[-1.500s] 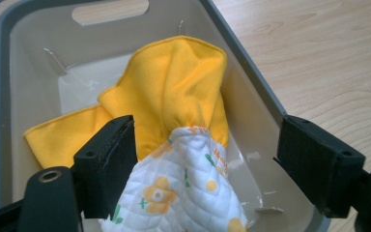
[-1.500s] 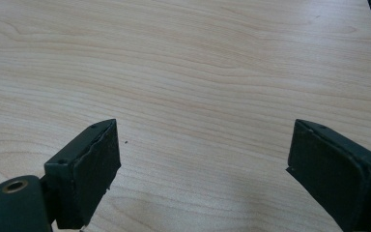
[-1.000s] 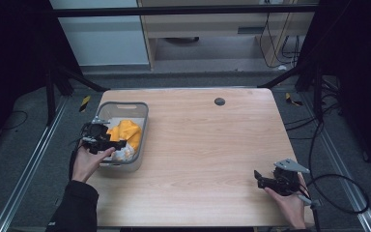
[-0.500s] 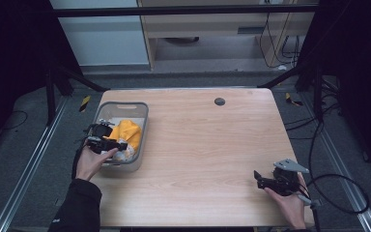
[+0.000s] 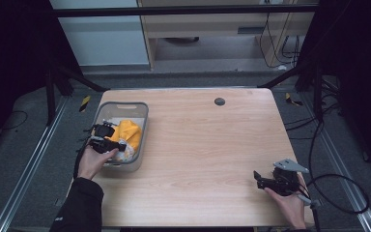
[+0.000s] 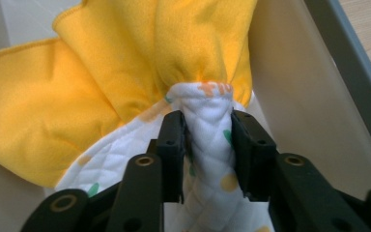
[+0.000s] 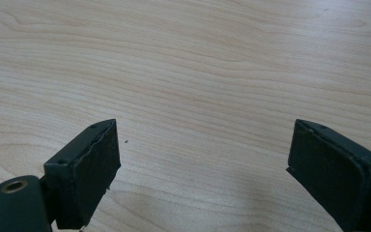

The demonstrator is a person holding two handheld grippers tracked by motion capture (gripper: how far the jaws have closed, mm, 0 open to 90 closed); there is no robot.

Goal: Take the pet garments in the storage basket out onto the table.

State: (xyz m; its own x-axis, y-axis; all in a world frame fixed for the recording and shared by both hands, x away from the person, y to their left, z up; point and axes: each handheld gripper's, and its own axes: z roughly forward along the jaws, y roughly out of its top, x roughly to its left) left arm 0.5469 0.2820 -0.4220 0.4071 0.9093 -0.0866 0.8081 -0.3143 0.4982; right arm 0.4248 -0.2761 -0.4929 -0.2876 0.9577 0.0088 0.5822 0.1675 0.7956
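A grey plastic bin [image 5: 142,126] stands at the table's left side with a yellow cloth [image 5: 128,131] and a white quilted cloth [image 5: 124,155] with coloured dots in it. My left gripper [image 5: 117,144] reaches into the bin. In the left gripper view its jaws pinch a fold of the white quilted cloth [image 6: 207,145], with the yellow cloth [image 6: 101,72] bunched just beyond and my left gripper [image 6: 206,154] shut on the fold. My right gripper [image 5: 257,179] rests low near the table's front right, and in the right gripper view my right gripper [image 7: 203,164] stands wide open over bare wood.
The wooden table [image 5: 207,145] has a small dark round hole [image 5: 219,101] near its far edge. The bin's inner wall [image 6: 299,106] lies close on the right of the left gripper. Cables [image 5: 338,193] trail off the table's right side.
My left gripper has shifted a little toward the bin's near end and lower into the cloths. The right gripper has stayed put.
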